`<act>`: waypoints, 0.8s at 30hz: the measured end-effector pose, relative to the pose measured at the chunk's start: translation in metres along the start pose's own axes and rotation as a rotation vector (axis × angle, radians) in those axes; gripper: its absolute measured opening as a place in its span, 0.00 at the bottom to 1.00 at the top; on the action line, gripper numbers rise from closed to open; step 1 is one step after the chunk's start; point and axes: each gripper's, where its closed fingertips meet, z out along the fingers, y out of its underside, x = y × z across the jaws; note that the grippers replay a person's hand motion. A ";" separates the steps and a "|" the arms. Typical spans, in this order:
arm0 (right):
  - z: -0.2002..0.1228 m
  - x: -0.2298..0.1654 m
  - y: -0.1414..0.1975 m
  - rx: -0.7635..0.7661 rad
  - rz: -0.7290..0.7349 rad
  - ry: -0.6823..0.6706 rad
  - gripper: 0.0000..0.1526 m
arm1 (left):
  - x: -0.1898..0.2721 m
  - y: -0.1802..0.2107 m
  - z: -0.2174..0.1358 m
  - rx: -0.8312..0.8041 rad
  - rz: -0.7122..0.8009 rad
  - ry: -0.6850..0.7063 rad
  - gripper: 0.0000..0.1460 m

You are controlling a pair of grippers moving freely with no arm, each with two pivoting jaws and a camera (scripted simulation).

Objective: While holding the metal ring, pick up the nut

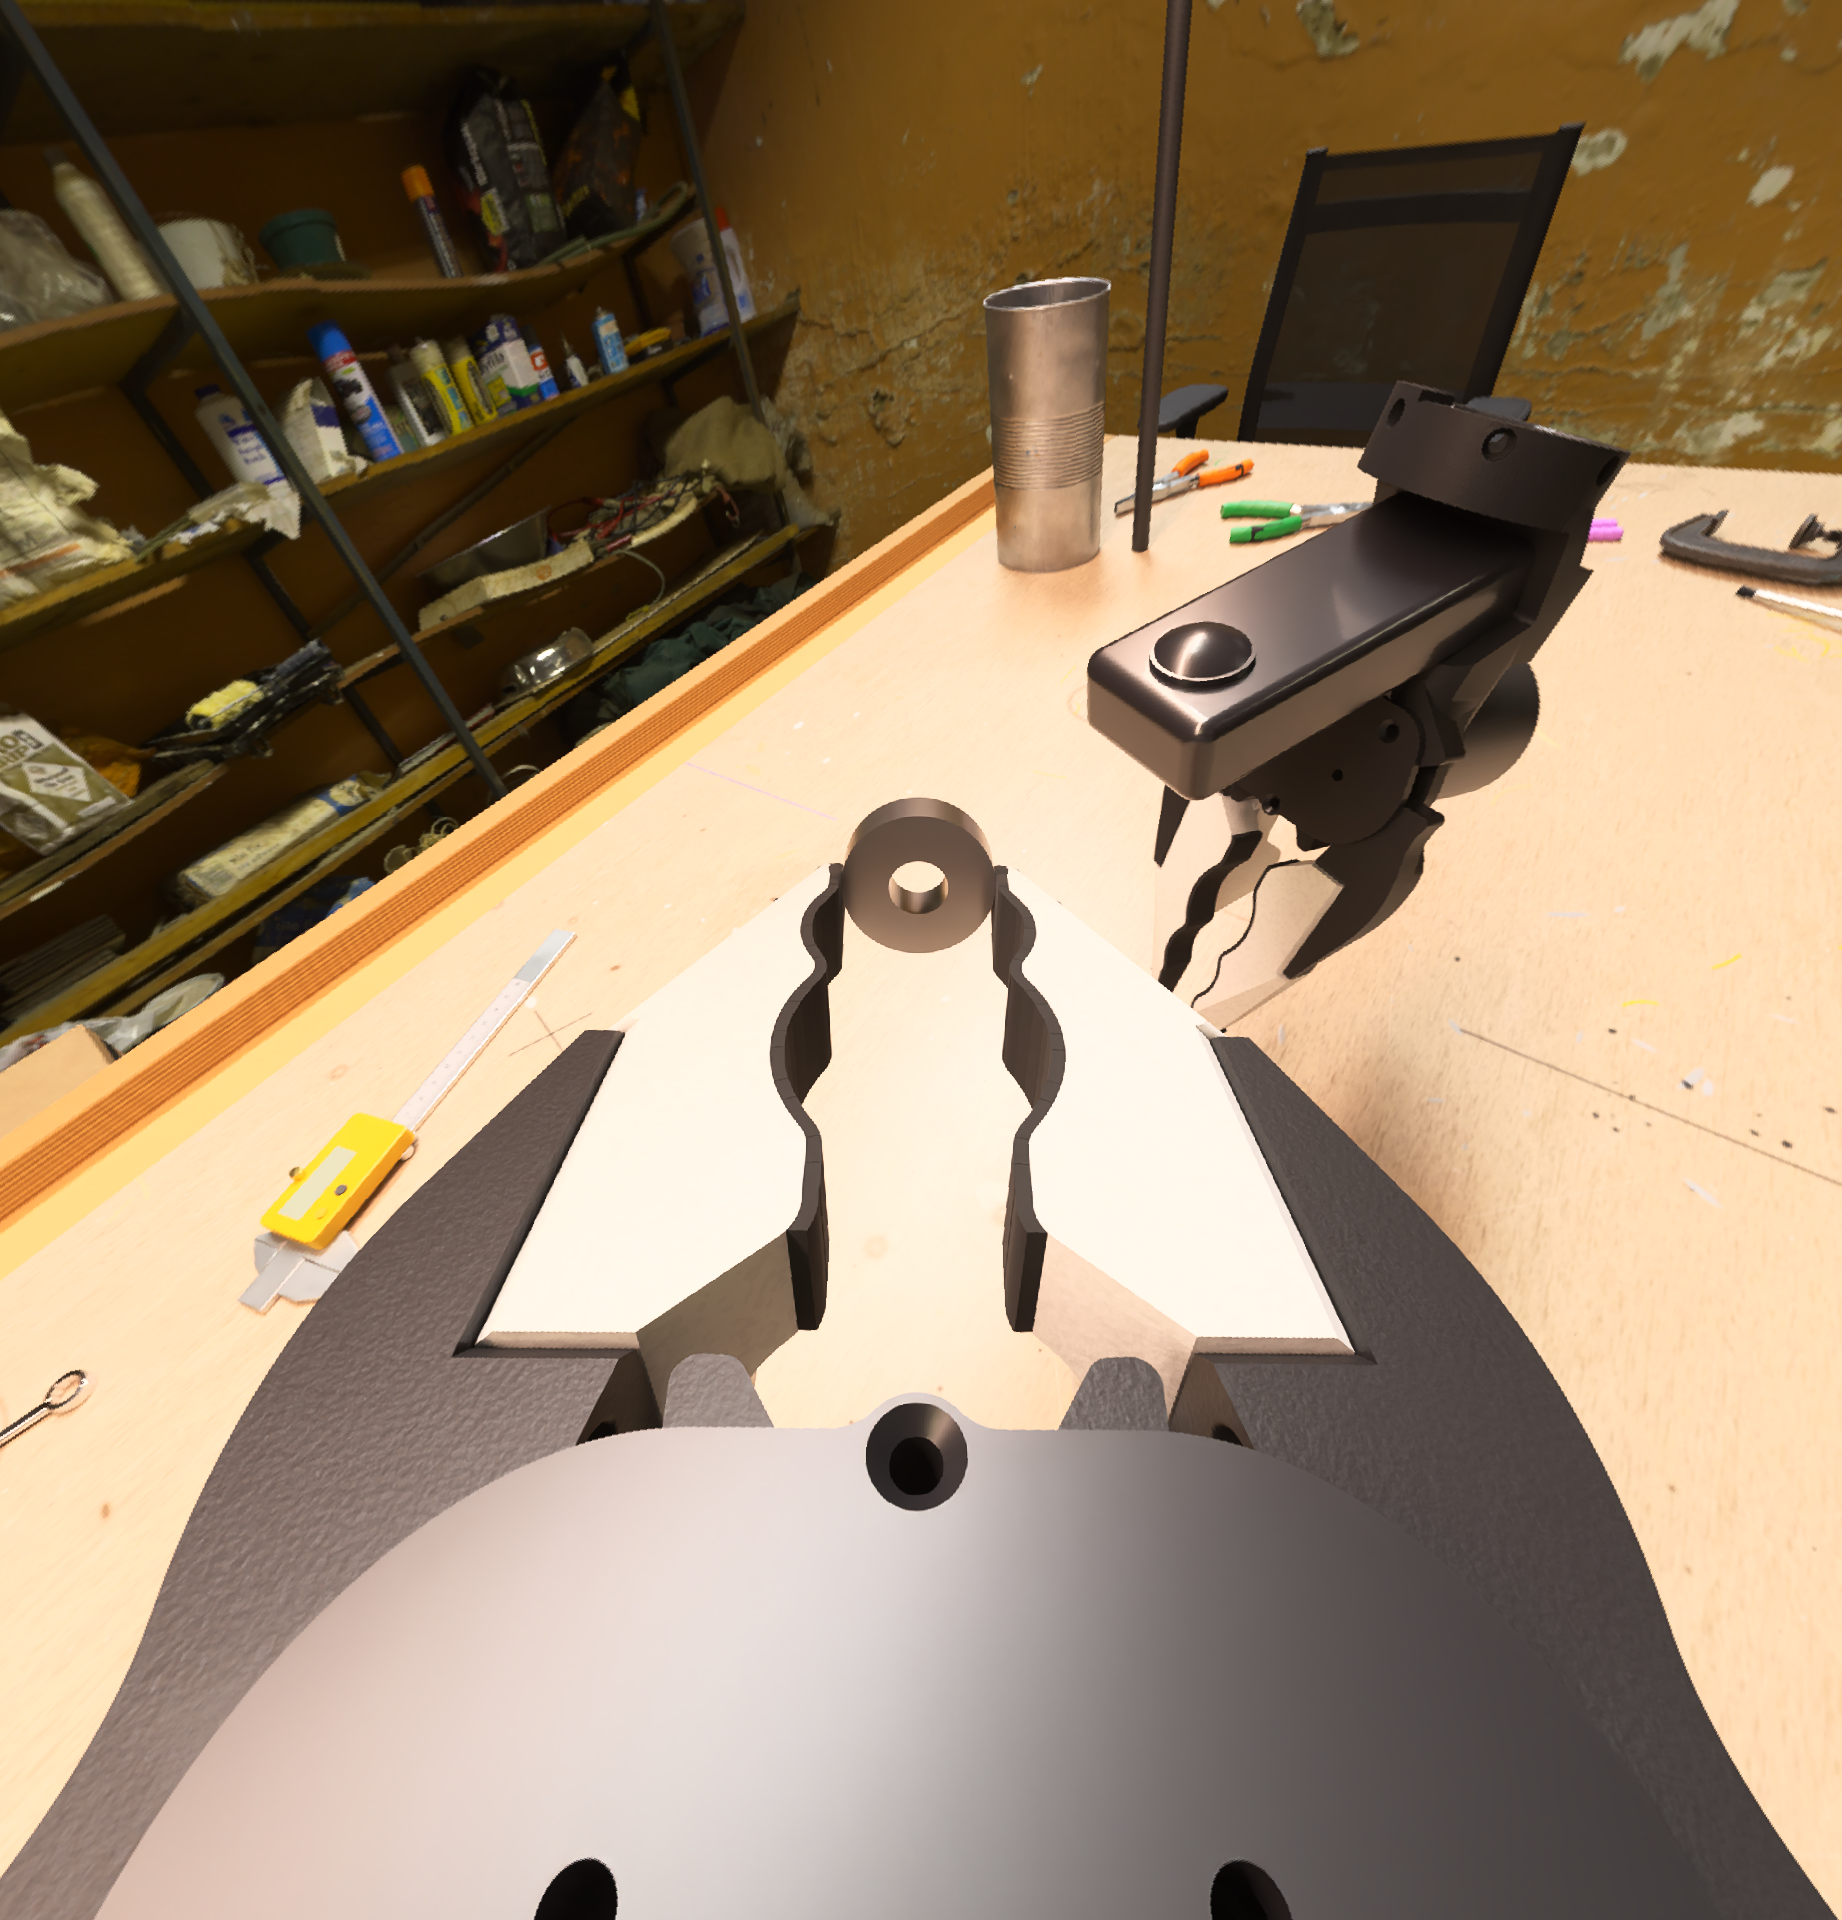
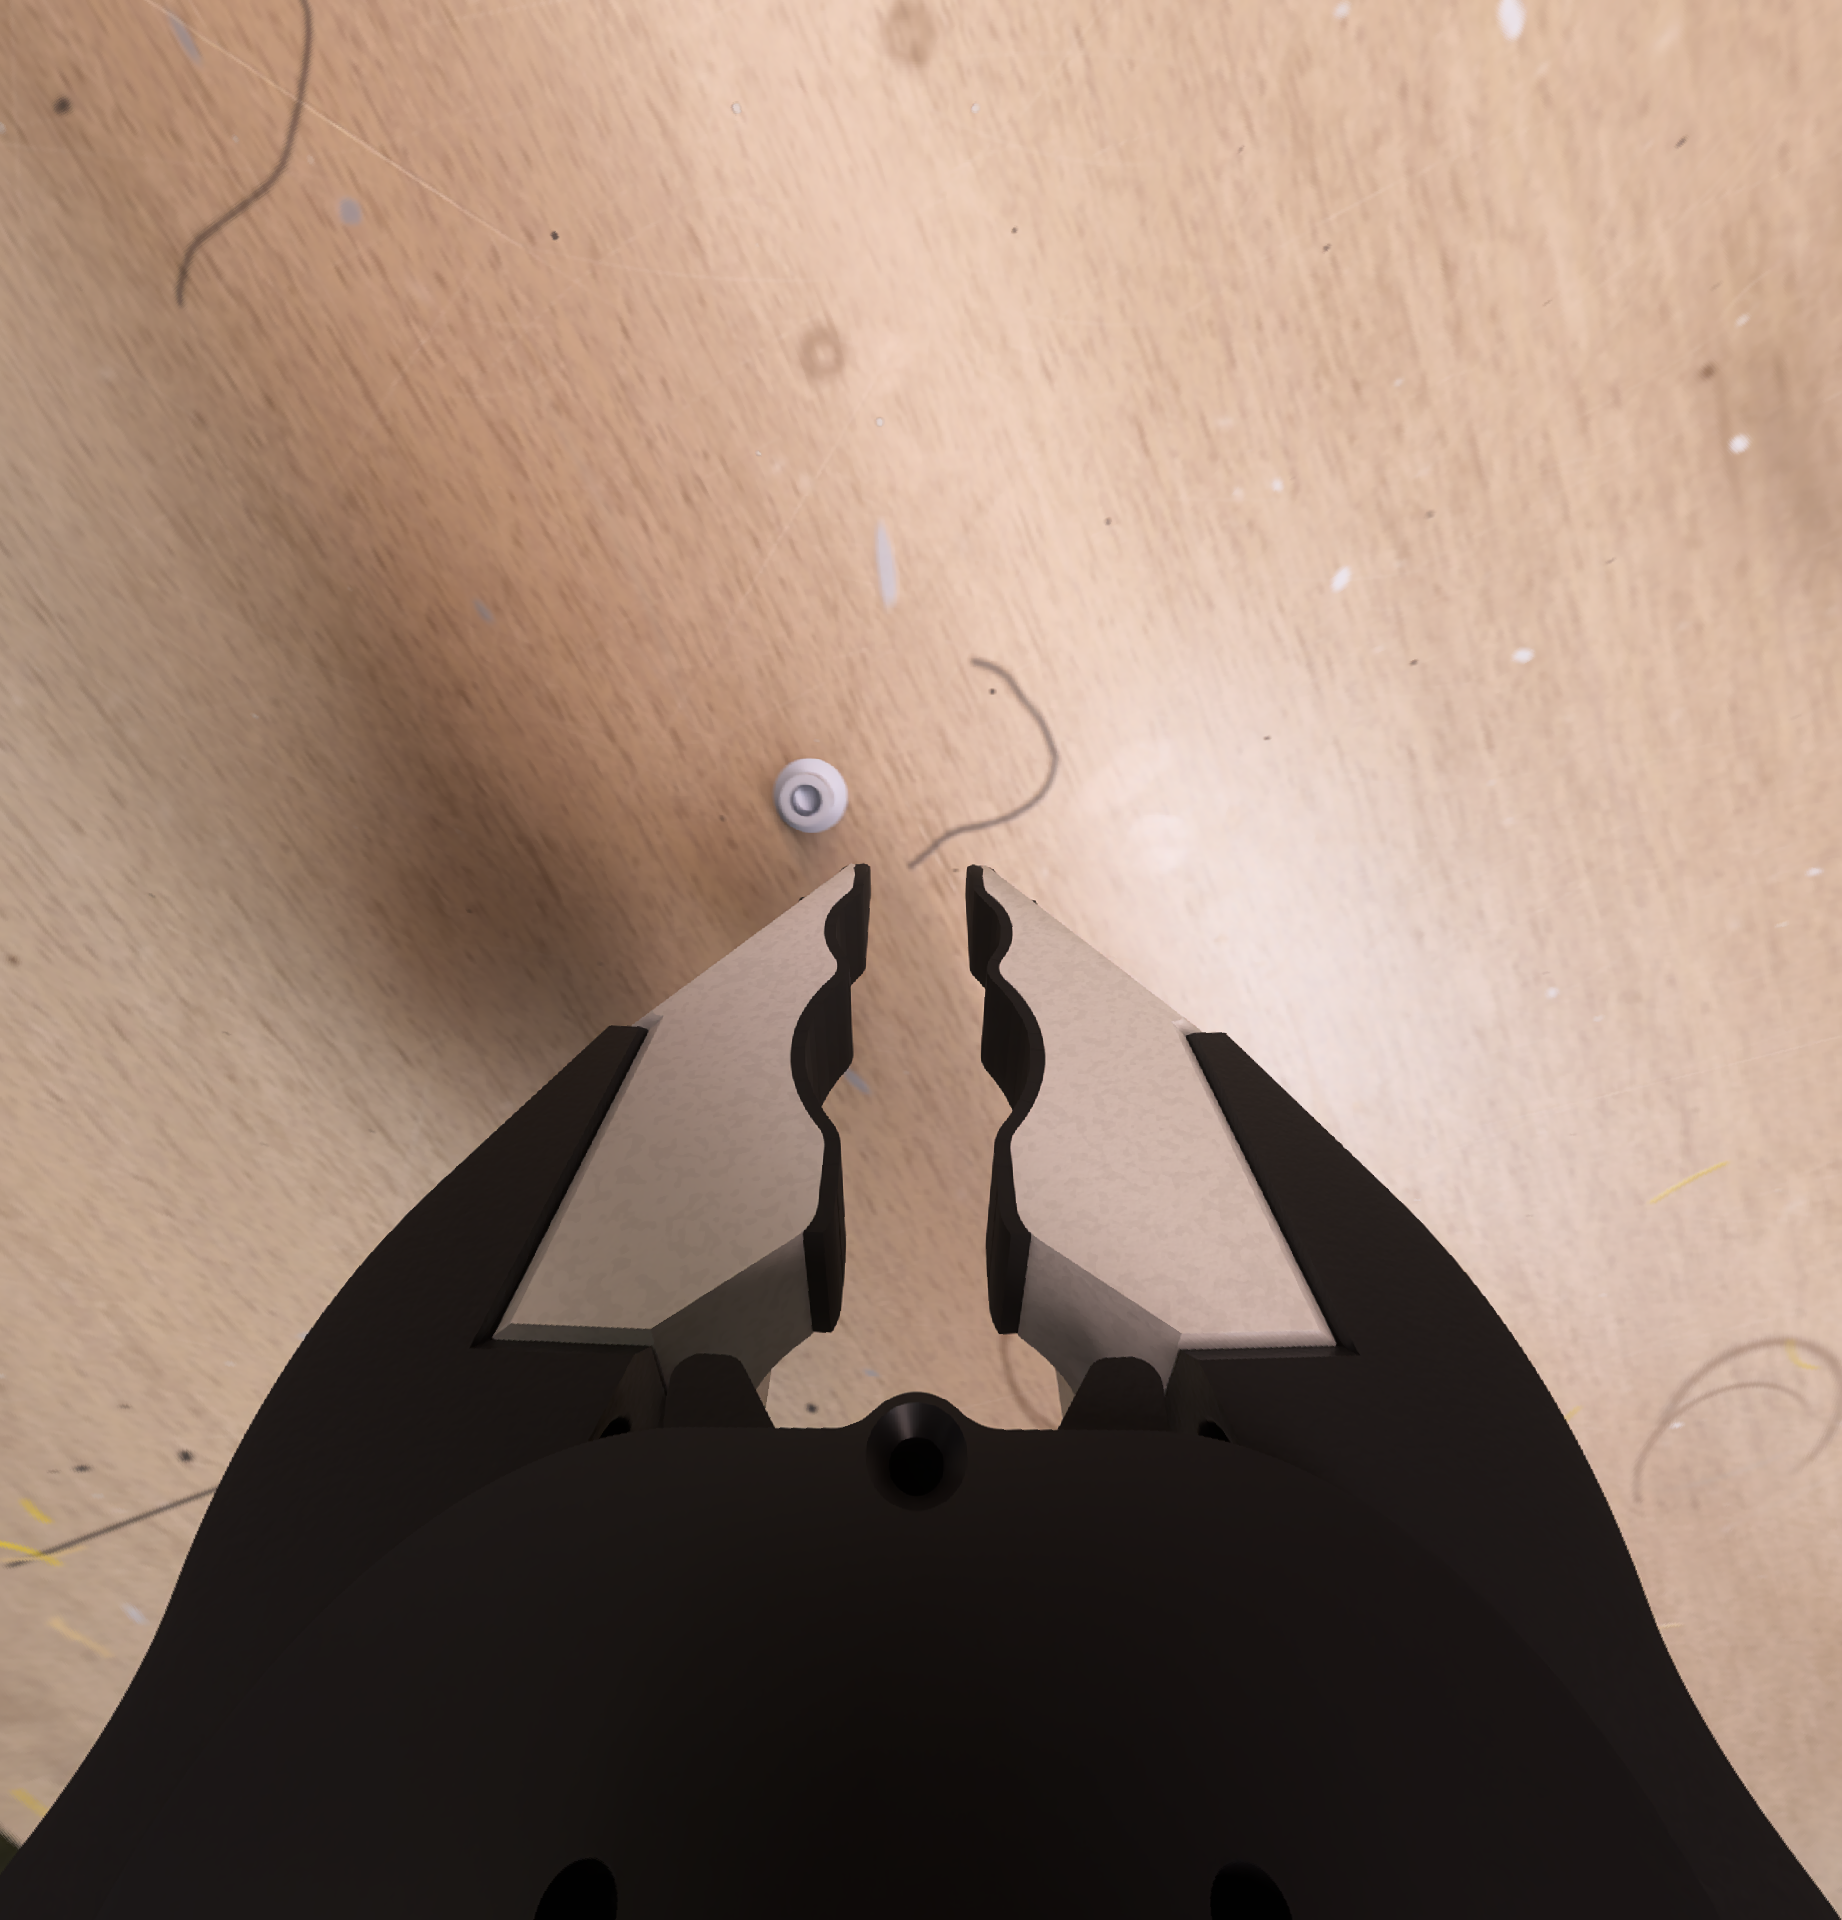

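Note:
In the left wrist view my left gripper [image 1: 917,883] is shut on a thick grey metal ring [image 1: 917,878], held upright between its fingertips above the wooden table [image 1: 688,852]. My right gripper [image 1: 1239,956] shows to its right, pointing down at the table. In the right wrist view the right gripper [image 2: 917,873] is open with a narrow gap and empty. A small pale round nut [image 2: 810,796] lies on the table [image 2: 1312,520] just ahead and left of the left fingertip [image 2: 855,883], apart from it.
A steel tube [image 1: 1047,426], a dark pole [image 1: 1161,270], orange pliers [image 1: 1187,478], green pliers [image 1: 1281,520] and a C-clamp [image 1: 1774,545] stand at the far side. A yellow caliper [image 1: 377,1143] and a cotter pin [image 1: 23,1418] lie left. Shelves [image 1: 273,468] stand beyond the table's left edge.

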 end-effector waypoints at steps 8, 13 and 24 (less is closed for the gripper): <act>0.018 -0.018 0.003 0.039 0.191 0.017 0.14 | -0.005 0.008 -0.011 -0.041 -0.001 0.031 0.19; 0.020 -0.011 0.009 0.110 0.252 0.109 0.14 | -0.003 0.009 -0.010 -0.051 0.003 0.043 0.19; 0.032 -0.017 0.014 0.153 0.286 0.039 0.09 | 0.003 0.006 -0.004 -0.057 0.027 0.037 0.19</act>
